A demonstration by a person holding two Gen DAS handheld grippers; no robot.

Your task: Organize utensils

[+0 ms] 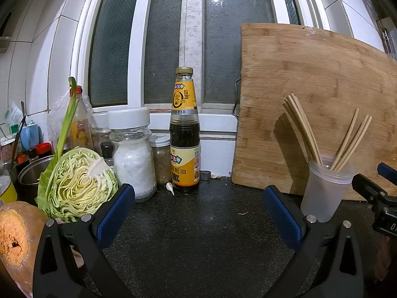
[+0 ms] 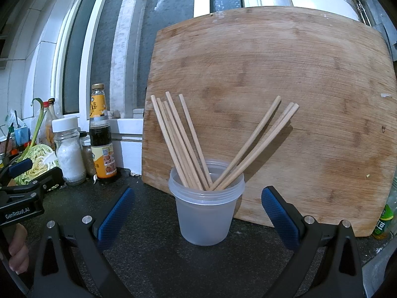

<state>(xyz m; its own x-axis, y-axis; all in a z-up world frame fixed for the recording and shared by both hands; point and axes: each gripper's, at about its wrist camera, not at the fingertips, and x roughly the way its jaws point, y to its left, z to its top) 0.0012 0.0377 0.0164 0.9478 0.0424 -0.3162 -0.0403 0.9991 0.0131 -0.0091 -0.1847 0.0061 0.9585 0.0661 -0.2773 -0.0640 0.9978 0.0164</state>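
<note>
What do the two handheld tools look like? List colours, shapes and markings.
Both match: black angular frames, each finger faced with a blue textured pad and fixed by round silver bolts. In the right wrist view the left tool bears white "GenRobot.AI" lettering on its black body. The right tool has the same blue pads. No cables or sleeves show.

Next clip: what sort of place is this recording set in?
Most likely a home kitchen counter by a window. A wooden cutting board leans at the back, chopsticks stand in a plastic cup, and an oyster sauce bottle sits beside a cut cabbage.
</note>
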